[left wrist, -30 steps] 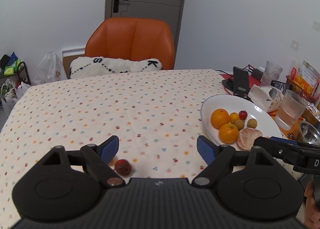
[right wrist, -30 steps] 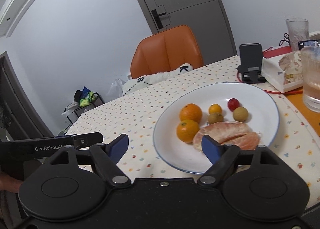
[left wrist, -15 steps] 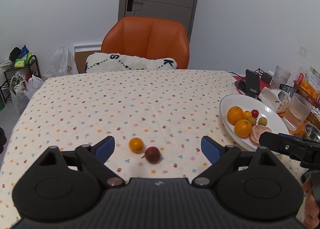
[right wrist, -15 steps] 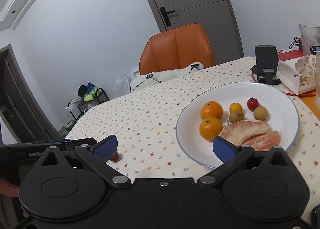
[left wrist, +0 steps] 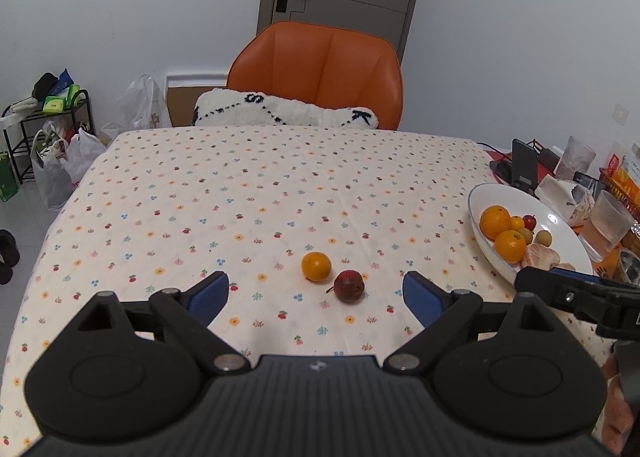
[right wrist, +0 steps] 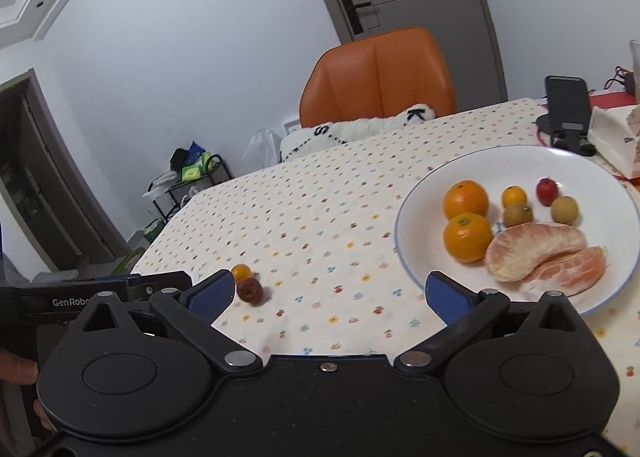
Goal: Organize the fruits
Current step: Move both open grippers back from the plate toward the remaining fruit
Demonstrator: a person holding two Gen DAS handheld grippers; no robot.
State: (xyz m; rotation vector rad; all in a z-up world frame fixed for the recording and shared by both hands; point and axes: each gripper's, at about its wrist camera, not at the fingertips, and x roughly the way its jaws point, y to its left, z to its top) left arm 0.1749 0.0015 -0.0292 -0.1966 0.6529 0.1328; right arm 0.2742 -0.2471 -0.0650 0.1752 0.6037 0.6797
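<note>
White plate (right wrist: 592, 161): 2 oranges (right wrist: 466, 199), small fruits, peeled segments (right wrist: 548, 257). Both claws agape, empty.

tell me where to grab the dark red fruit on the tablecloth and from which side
Grip the dark red fruit across its round middle, coming down from above with the open left hand-held gripper. The small orange sits close on its far left, so I would set the fingers along the line that runs near-left to far-right, clear of it. Its thin stem sticks out low on the left; avoid pinching that.

Floral-cloth table (left wrist: 240, 197): small orange (left wrist: 316, 266), red fruit (left wrist: 349, 286), plate (left wrist: 560, 233).
</note>
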